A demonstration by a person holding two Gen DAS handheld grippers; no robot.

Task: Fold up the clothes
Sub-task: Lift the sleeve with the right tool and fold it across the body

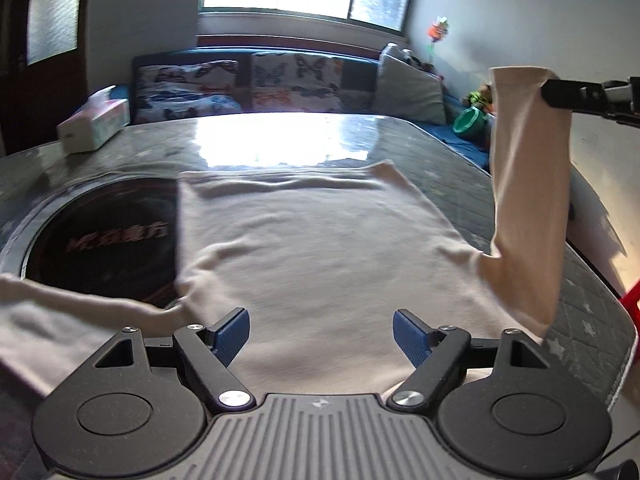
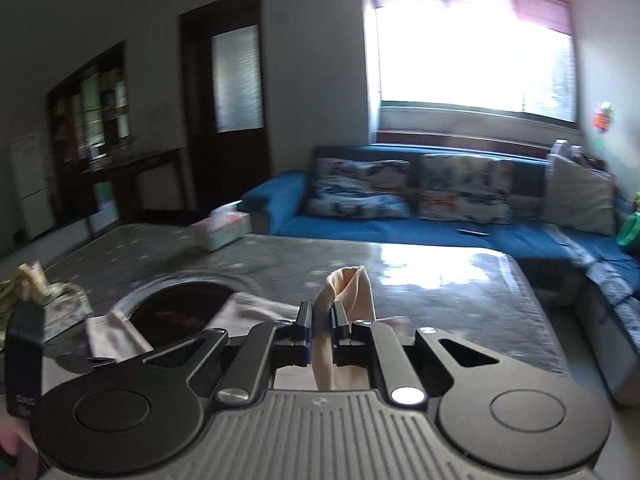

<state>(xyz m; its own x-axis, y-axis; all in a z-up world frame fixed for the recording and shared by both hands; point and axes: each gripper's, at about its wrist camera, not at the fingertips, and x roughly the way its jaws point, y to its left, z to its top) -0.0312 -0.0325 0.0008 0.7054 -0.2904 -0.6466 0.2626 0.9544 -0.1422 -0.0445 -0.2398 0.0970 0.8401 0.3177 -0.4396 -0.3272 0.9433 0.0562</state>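
Note:
A cream long-sleeved shirt point(image 1: 320, 248) lies spread flat on the grey table point(image 1: 432, 152). My left gripper point(image 1: 321, 334) is open and empty, hovering low over the near edge of the shirt's body. The left sleeve point(image 1: 60, 312) lies out to the left. My right gripper point(image 2: 322, 318) is shut on the right sleeve point(image 2: 352, 288), whose cuff pokes up past the fingers. In the left wrist view that sleeve point(image 1: 528, 200) hangs lifted high above the table from the right gripper point(image 1: 548, 92).
A dark round inset point(image 1: 104, 236) sits in the table, partly under the shirt. A tissue box point(image 1: 96, 124) stands at the table's far left. A blue sofa point(image 2: 460, 228) with cushions lies behind. Crumpled patterned clothes point(image 2: 48, 300) sit at the left.

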